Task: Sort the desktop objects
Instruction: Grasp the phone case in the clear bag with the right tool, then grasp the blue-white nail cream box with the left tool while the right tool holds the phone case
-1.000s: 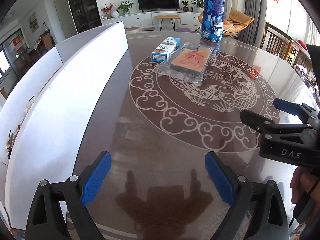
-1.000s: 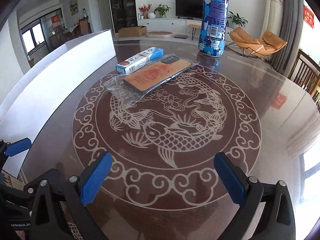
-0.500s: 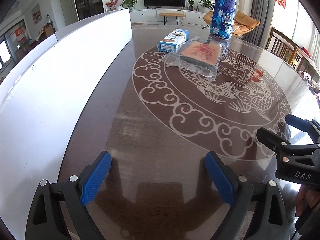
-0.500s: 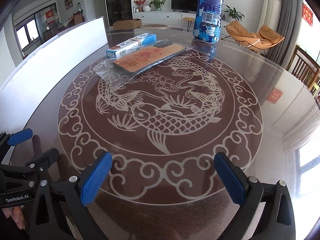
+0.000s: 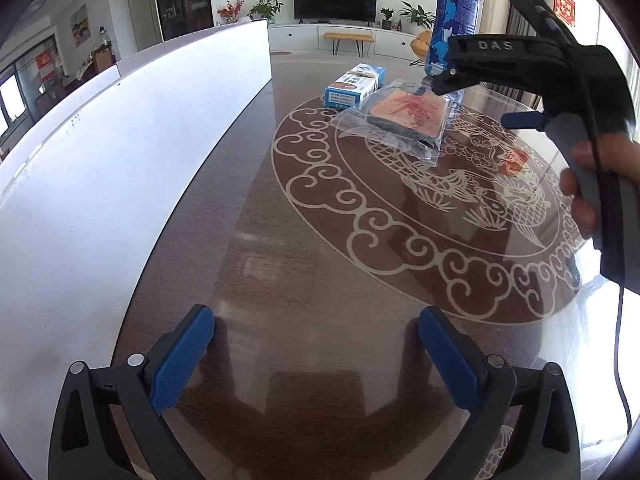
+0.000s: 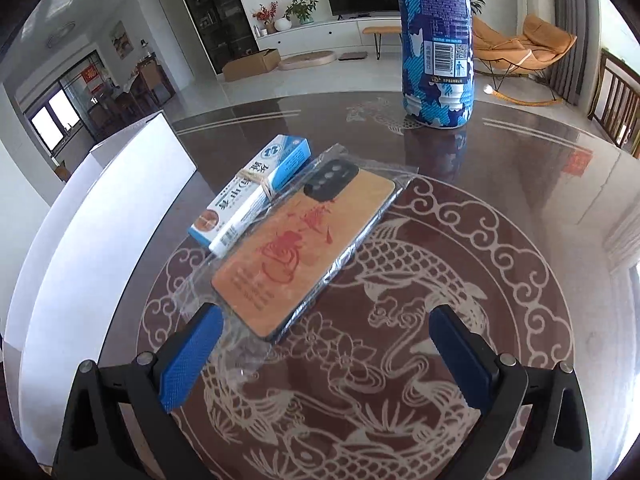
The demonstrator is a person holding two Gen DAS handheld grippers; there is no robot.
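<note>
Counter (image 6: 520, 208): glossy dark top with an etched fish pattern; anything flat on it will likely slide rather than lift.

Bottle (image 6: 436, 40): tall, blue camo wrap, upright in the upper right of the right wrist view, well apart from the other items. Probably the heaviest thing here and stiff enough to squeeze. Best taken low on the body, since a high grip could tip it.

Phone case (image 6: 304, 248): orange, in a clear plastic bag (image 6: 240, 344), lying flat centre frame and touching the small box on its left. Light and rigid, but the bag is loose and slick, so it may slip. Take it across the short edges, through the film.

Box (image 6: 256, 192): blue and white carton, upper left of the case. Light, crushable; grip the long sides gently.

Right gripper (image 6: 324, 356): jaws wide, nothing held; the near corner of the bag lies between them, apparently untouched, though contact is hard to judge from here.

Left gripper (image 5: 316, 356): jaws opening, nothing between them, bare counter below at bottom of frame.
</note>
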